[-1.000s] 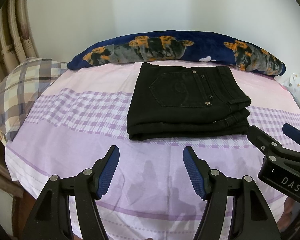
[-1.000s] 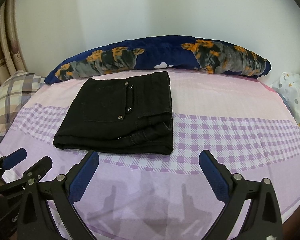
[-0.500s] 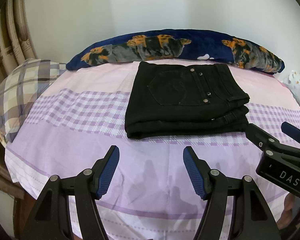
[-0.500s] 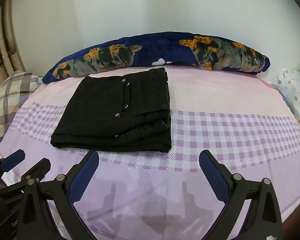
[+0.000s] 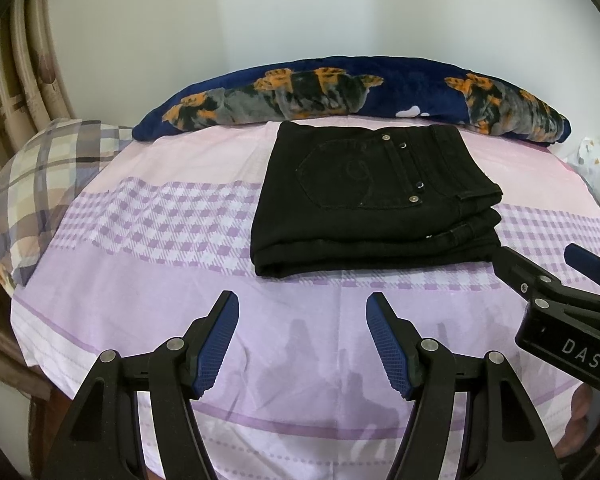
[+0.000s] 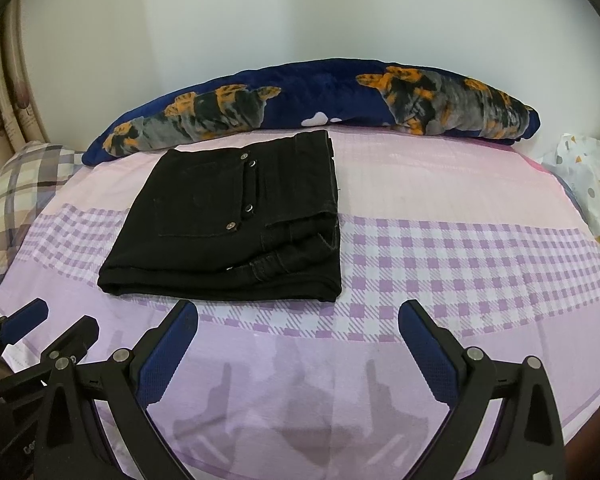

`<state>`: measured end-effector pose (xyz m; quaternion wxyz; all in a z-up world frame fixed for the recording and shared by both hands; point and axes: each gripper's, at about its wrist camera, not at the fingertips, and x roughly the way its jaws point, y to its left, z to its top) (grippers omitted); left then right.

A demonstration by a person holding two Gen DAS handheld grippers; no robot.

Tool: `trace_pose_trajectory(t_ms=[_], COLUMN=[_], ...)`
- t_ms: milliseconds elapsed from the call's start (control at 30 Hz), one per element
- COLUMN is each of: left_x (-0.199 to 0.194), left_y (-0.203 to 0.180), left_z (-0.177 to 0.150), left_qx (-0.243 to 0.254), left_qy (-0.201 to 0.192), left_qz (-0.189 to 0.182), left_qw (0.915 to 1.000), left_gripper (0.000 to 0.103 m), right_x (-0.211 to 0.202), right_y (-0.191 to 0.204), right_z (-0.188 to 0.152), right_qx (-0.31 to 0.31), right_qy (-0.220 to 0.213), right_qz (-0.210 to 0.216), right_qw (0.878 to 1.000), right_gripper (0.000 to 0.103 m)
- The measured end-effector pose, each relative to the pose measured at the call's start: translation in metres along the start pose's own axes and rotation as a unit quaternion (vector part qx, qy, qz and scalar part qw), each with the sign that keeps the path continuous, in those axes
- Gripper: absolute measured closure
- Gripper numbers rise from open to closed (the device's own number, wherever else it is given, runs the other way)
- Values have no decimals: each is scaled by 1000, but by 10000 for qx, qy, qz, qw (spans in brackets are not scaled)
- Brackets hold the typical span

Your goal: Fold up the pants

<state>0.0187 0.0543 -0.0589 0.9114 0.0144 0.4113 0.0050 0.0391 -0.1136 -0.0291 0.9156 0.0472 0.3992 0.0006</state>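
Black pants [image 5: 372, 196] lie folded in a compact rectangle on the pink and purple checked bedsheet [image 5: 160, 232], back pocket up; they also show in the right wrist view [image 6: 232, 220]. My left gripper [image 5: 302, 340] is open and empty, hovering above the sheet in front of the pants. My right gripper [image 6: 298, 348] is open and empty, also in front of the pants, to the right of the left one. The right gripper shows at the right edge of the left wrist view [image 5: 540, 268]. The left gripper shows at the left edge of the right wrist view [image 6: 56, 324].
A long navy pillow with orange and grey print [image 5: 340, 92] lies behind the pants against the white wall. A plaid pillow [image 5: 32, 184] lies at the left. A white dotted fabric [image 6: 588, 184] lies at the right. Curtains [image 5: 16, 60] hang at the far left.
Both grippers have drawn back slightly from the pants and stayed open. The folded pants have not moved.
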Motion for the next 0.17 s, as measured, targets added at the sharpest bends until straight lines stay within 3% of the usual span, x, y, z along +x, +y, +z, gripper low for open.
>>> trace_pose_trajectory(t_ms=[167], left_x=[5], left_y=[5], left_z=[1], left_qx=[-38], left_qy=[75], left_qz=[-78], left_qw=[9999], left_gripper=[36], right_x=[0], right_y=[0], right_z=[0], right_qx=[0], right_qy=[12], right_qz=[18], right_qw=[10000], right_gripper=[4])
